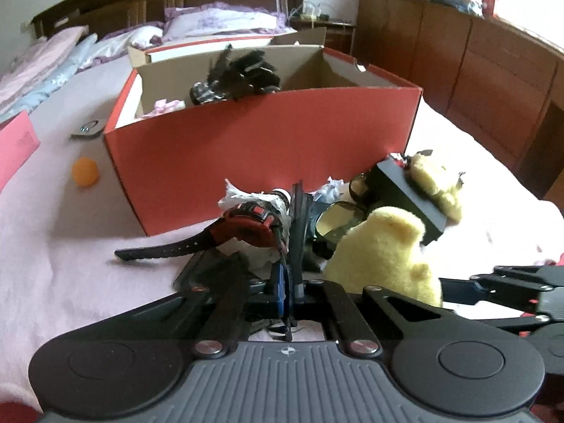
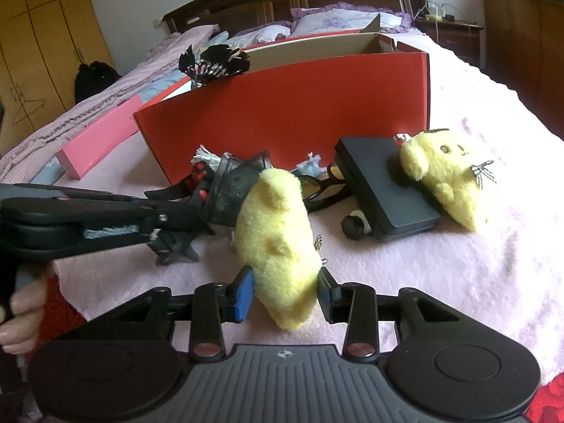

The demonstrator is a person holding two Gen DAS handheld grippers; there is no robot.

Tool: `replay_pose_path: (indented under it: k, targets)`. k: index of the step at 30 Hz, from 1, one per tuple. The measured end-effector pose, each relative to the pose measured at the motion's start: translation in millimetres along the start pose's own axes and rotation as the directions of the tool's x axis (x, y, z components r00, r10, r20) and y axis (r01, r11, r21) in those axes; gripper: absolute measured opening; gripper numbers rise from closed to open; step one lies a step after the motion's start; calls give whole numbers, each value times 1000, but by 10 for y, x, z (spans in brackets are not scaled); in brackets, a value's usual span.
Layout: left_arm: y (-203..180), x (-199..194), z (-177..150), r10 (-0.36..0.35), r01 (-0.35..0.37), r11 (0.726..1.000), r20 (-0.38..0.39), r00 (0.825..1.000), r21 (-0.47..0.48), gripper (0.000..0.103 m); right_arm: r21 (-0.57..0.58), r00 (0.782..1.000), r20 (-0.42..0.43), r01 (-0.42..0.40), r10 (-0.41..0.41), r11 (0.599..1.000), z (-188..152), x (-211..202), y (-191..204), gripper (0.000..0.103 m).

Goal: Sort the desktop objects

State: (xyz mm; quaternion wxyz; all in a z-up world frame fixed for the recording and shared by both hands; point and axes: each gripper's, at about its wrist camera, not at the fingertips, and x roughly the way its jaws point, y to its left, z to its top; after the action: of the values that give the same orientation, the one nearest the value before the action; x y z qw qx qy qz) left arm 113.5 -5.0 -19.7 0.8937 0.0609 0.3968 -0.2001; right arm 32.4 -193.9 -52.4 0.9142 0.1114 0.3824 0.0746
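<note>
Plush toy, the soft yellow one near you, sits between the blue pads of your right claw. The pads press on its sides, so that claw is grasping it. The toy rests low on the pink bed cover, just in front of the red box.

Your left claw is clenched tight. Some thin dark thing from the messy pile seems pinched in it, but you cannot tell which thing. The pile holds a red and black watch, a pair of glasses and some crumpled paper.

A second yellow plush leans on a flat black box, off to the right.

What could go wrong? The plush toy is soft and squashy, so it could slip out if you lift fast. Your two claws are very close together. They could bump, or the left claw could drag the watch strap and glasses along with it. The red box has a high wall, so a low lift could knock the toy against it. The orange ball could roll away if the cover gets pulled.

No words or brand names can be read. The pink card has small print, too blurry to tell.
</note>
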Motion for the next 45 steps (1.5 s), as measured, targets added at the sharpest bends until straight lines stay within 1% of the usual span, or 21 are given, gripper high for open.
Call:
replay_pose_path:
  k: [4,6,9,11,13,15,16,19,20,21,23,26,29,32,33,35,37,41,45]
  targets:
    - [4,-271,-14,-10,10,1000,45,999,-12,2,-5,1000,1,0,0,1000,-20,-7,10,40]
    - [-19,-419,-25,-26,26,1000,61,998,5,2,-4,1000,1,1,-1,1000,-26,-10,15,41]
    - [-71,-508,-51,-17,15,999,57,998,33,3,-2,1000,2,1,-1,1000,-33,-13,18,41]
    - [-80,-489,-61,-2,1,999,46,999,35,6,-1,1000,1,2,-2,1000,-40,-17,25,41]
    - [-45,-418,-62,16,-17,1000,23,1000,15,10,-3,1000,-1,3,-3,1000,-50,-23,35,41]
    - [13,-317,-55,23,-23,1000,4,1000,-19,18,-12,1000,-4,4,-4,1000,-63,-29,42,40]
    - [38,-265,-45,19,-19,999,-3,1000,-30,20,-16,1000,-5,6,-6,1000,-69,-30,44,40]
    - [46,-145,-33,15,-15,1000,-19,1000,-21,26,-3,1000,-7,20,-20,1000,-63,-41,31,40]
    - [37,-127,-41,19,-19,1000,-20,1000,-13,32,-7,999,4,35,-35,999,-42,-77,46,40]
    - [29,-114,-52,22,-22,1000,-20,1000,-7,41,-30,999,25,42,-41,999,-13,-130,80,40]
    - [25,-110,-98,22,-23,1000,-16,1000,-15,50,-75,996,67,57,-52,996,46,-235,149,40]
    - [29,-95,-158,27,-28,999,-24,999,-25,53,-129,993,101,67,-54,989,145,-302,243,40]
    - [65,-109,-219,43,-44,998,-33,999,-38,65,-140,994,108,36,-21,990,235,-315,315,40]
    - [109,-126,-261,45,-47,997,-39,998,-58,66,-166,995,95,10,6,986,287,-267,394,40]
    - [109,-131,-267,49,-51,997,-38,998,-54,64,-165,996,87,6,8,986,283,-241,409,40]
    - [73,-143,-269,66,-67,997,-30,997,-23,59,-126,998,65,-15,23,992,285,-191,384,40]
    - [44,-146,-282,81,-81,997,-31,996,6,59,-96,998,30,-52,56,994,307,-113,390,40]
    - [87,-140,-390,81,-81,997,-64,995,-4,57,-67,991,-44,-129,126,989,382,93,485,40]
    - [181,-157,-519,93,-97,994,-96,991,-42,57,-31,986,-114,-122,117,992,458,403,587,40]
